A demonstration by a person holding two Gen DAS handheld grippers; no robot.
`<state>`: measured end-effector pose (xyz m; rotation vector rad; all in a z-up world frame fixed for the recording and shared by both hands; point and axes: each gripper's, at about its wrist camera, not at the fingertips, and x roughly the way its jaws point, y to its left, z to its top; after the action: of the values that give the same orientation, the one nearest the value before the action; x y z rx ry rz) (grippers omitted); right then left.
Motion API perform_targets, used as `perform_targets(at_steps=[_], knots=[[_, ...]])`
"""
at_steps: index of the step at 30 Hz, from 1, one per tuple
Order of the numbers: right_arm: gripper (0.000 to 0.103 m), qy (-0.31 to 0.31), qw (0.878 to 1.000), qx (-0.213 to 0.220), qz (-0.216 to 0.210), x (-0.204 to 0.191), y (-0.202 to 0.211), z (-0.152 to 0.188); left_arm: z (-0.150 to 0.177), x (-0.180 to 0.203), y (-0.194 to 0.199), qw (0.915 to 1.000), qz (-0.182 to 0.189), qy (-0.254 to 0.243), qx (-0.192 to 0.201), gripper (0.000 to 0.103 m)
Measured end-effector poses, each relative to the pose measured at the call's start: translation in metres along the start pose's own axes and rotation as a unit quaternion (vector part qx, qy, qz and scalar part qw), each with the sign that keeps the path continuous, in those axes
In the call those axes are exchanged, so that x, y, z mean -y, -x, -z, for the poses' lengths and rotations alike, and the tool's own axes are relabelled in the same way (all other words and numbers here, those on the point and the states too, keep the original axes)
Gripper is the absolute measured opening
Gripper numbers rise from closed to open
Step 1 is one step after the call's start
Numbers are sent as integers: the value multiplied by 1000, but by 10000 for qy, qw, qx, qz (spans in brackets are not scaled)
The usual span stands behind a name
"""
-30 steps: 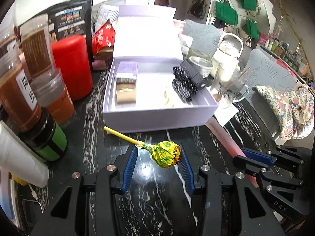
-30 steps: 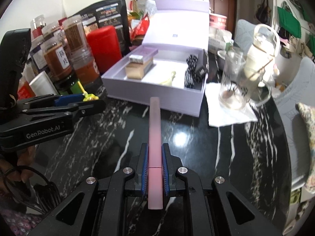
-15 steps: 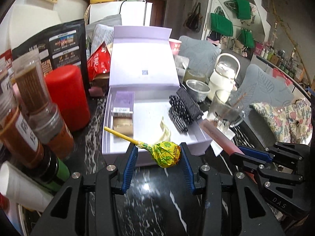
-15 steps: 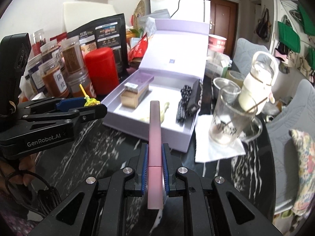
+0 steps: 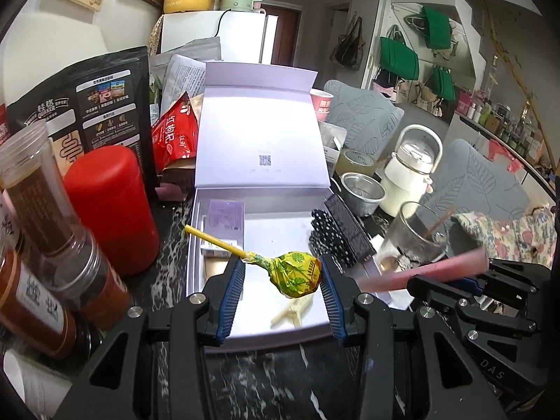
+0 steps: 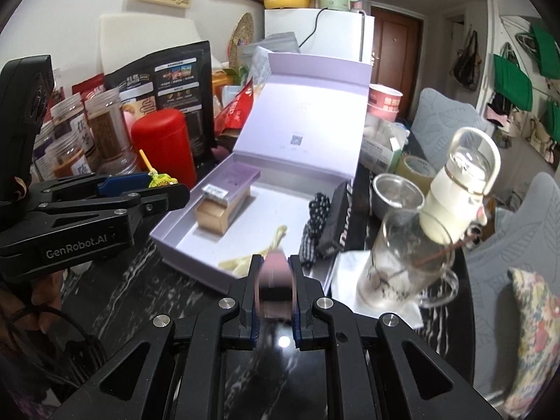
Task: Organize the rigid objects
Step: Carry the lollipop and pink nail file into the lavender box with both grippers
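Box (image 5: 224,329) now nearer; glass (image 5: 413,241) beside.

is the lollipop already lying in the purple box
No, the lollipop is up between the blue pads of the left gripper, held above the floor of the open purple box rather than resting on it.

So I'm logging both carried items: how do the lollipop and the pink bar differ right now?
The lollipop is a round head in a yellow-green wrapper on a thin yellow stick; the pink bar is long, flat and plain. The left gripper holds the lollipop by its head, stick angling out to one side; the right gripper clamps the pink bar with its length pointing ahead. Both hang above the open lilac box.
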<state>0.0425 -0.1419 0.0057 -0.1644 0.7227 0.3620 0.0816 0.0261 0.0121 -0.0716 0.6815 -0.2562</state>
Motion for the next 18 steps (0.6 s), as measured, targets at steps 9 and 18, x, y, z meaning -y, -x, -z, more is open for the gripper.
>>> perform_targets(at_steps=[9,18], knots=[[13,135,9999,102,15,5,-29,-29,-28,-12,-25,9999,-124,-13,69,43],[13,287,9989,266,240,11,-63,-63,-62,-22,-59,9996,-221,-71,147,43]])
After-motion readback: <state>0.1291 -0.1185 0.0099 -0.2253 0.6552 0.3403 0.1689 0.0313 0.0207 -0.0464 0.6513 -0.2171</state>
